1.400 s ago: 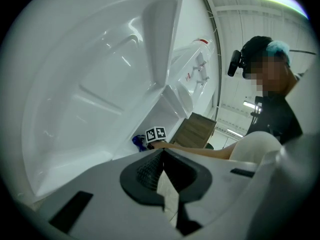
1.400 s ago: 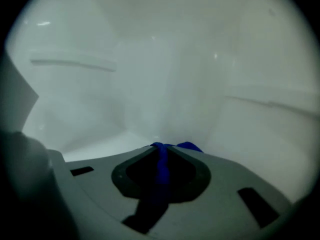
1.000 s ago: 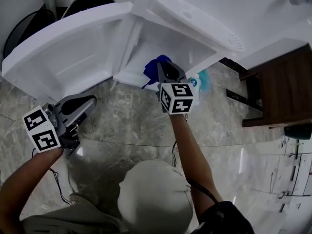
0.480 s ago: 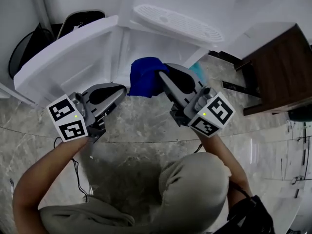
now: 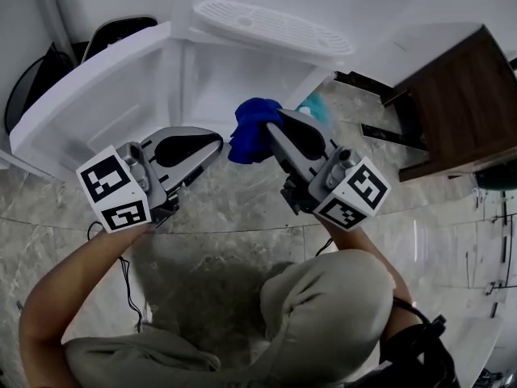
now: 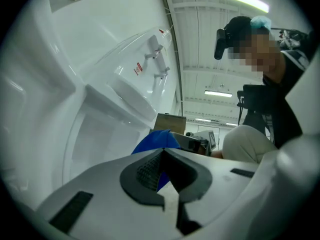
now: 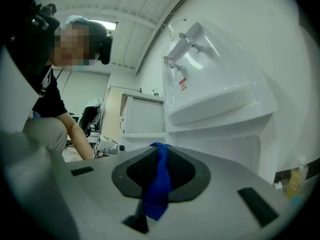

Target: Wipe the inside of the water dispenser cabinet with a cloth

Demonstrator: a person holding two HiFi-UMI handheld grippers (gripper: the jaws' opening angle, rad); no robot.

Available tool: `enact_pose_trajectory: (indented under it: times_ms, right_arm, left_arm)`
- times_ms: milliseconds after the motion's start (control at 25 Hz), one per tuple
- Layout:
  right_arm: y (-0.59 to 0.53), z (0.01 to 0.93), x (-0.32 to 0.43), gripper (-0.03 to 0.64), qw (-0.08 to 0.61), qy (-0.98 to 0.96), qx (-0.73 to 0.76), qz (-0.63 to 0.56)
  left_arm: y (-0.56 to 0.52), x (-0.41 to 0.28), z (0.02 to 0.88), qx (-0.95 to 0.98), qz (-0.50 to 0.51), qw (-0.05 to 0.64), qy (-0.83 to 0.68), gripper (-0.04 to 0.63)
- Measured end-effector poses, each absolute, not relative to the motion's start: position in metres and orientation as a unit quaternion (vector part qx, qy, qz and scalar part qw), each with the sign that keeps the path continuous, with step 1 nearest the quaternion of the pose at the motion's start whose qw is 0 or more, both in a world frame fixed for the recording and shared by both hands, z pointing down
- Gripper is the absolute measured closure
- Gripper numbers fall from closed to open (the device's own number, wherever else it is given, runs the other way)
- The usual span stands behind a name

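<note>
A dark wooden cabinet (image 5: 456,95) stands on the marbled floor (image 5: 234,217).

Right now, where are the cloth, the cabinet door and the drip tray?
cloth (image 5: 252,129), head view, bunched middle.
door (image 5: 89,111), head view, inner panel.
drip tray (image 5: 275,29), head view, slotted grille.

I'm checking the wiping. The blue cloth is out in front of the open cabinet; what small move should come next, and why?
Probably move the right gripper forward so the blue cloth enters the cabinet and presses on an inner wall. That gripper is shut on the cloth, which hangs outside the opening touching nothing. The door stands open; the left gripper is shut, empty.
</note>
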State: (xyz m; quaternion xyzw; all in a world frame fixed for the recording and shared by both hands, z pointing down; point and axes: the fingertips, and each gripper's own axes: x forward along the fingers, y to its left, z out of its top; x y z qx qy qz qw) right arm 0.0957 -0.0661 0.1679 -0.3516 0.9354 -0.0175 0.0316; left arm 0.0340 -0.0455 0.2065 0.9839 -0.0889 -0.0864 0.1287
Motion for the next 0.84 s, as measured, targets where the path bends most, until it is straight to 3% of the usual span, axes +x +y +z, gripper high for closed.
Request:
enact_pose_trajectory:
  times_ms: [840]
  right_arm:
    - [-0.062, 0.190, 0.095, 0.575, 0.022, 0.937, -0.346, -0.031]
  left_arm:
    - [-0.056, 0.037, 0.229, 0.980, -0.077, 0.155, -0.100, 0.588]
